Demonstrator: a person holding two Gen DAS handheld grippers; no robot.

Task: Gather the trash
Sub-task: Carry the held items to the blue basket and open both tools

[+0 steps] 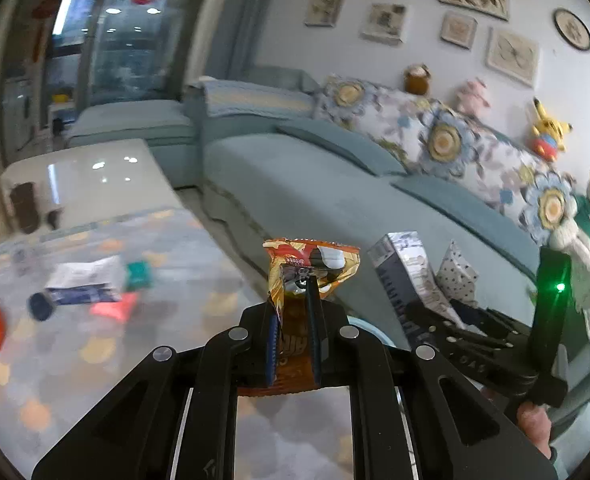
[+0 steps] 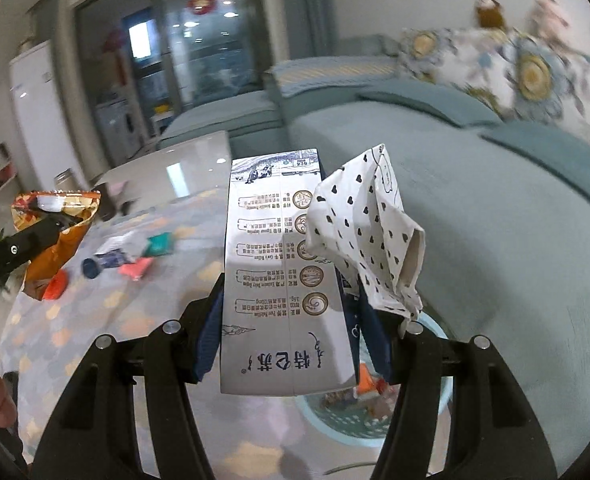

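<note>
My left gripper (image 1: 295,312) has its fingers squeezed tight on a crinkly orange and gold snack bag (image 1: 309,270), which sticks up past the fingertips. My right gripper (image 2: 295,312) is clamped on a tall white and blue milk carton (image 2: 283,272) and a crumpled white paper with black hearts (image 2: 369,232), pinched against the right finger. Below those fingers sits a round light blue bin (image 2: 375,412) with scraps inside.

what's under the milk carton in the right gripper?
A light-blue bin sits below the milk carton held by the right gripper, with orange and mixed wrappers inside. The carton covers most of the bin's contents.
</note>
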